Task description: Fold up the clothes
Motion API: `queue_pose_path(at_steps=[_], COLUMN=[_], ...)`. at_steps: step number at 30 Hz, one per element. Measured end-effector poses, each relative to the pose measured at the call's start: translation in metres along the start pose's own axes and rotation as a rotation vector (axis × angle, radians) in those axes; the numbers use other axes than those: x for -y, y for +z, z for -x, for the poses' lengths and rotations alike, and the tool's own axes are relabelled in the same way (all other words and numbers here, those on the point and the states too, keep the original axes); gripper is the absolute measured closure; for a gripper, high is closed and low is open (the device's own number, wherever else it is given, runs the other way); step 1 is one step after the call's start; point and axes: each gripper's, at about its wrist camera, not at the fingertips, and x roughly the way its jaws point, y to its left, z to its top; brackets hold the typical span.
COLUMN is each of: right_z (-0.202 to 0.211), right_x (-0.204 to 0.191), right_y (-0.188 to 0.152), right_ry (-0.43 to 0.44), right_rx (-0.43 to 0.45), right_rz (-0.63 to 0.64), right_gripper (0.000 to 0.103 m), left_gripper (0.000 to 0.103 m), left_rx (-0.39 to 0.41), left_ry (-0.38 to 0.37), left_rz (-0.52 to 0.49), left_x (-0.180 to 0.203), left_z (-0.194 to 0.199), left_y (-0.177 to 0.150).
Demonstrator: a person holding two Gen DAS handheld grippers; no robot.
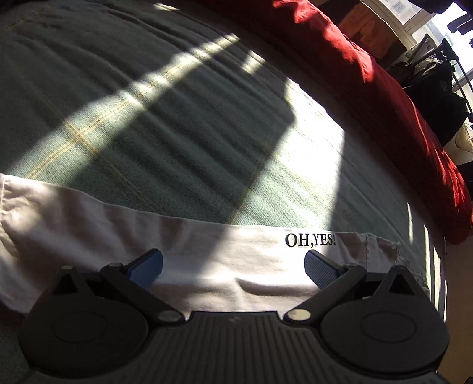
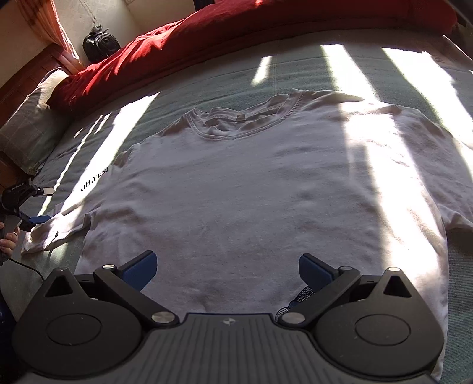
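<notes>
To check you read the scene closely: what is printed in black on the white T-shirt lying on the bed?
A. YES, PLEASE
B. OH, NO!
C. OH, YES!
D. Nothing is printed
C: the left wrist view shows black letters reading OH,YES! on the white T-shirt, near one sleeve.

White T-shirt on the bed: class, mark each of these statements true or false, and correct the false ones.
1. The white T-shirt lies spread flat on the green bedcover. True.
2. The shirt's print reads "OH, NO!". False: it reads "OH,YES!".
3. Both hand-held grippers are open, left and right. True.
4. A blue blanket lies along the bed's far edge. False: the blanket is red.
</notes>
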Motion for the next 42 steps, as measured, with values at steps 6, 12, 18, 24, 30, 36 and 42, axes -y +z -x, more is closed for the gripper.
queue_pose_path(at_steps=[6,12,18,24,30,36,42], right_z=[-0.001,0.007,-0.001,-0.014,-0.028,-0.037,-0.042], right_x=[-0.012,-0.027,-0.029,-0.034,-0.035,-0.044,-0.053], right_y=[-0.001,-0.002,0.000,-0.002,0.002,0.002,0.002], right_ry=[0.017,0.010,0.015,0.019,0.010,0.017,0.025], right_rx=[-0.002,0.000,-0.007,-0.038,-0.056,-0.074,-0.087], right_rz=[-0.004,0.069,0.057,0.072,0.065,0.081,0.095], right_gripper=[0.000,0.000,0.000,0.000,0.000,0.000,0.000], left_gripper=[0.002,0.002,0.009,0.042,0.040,0.077,0.103], left_rx=[-0.044,-0.010,0.043,-0.087,-0.105,-0.118,-0.015], left_ry=[0.003,-0.020,0.211,0.261,0.315,0.248,0.360], left_rz=[-0.049,-0.013,-0.255,-0.382,-0.629,-0.684,-0.626], left_x=[-0.008,-0.011,0.016,0.013,0.026,0.026,0.024], left_z=[-0.004,0.021,0.014,-0.018,-0.033,-0.035,-0.036], left_y=[-0.031,-0.012,0.025,0.027,0.021,0.016,0.026])
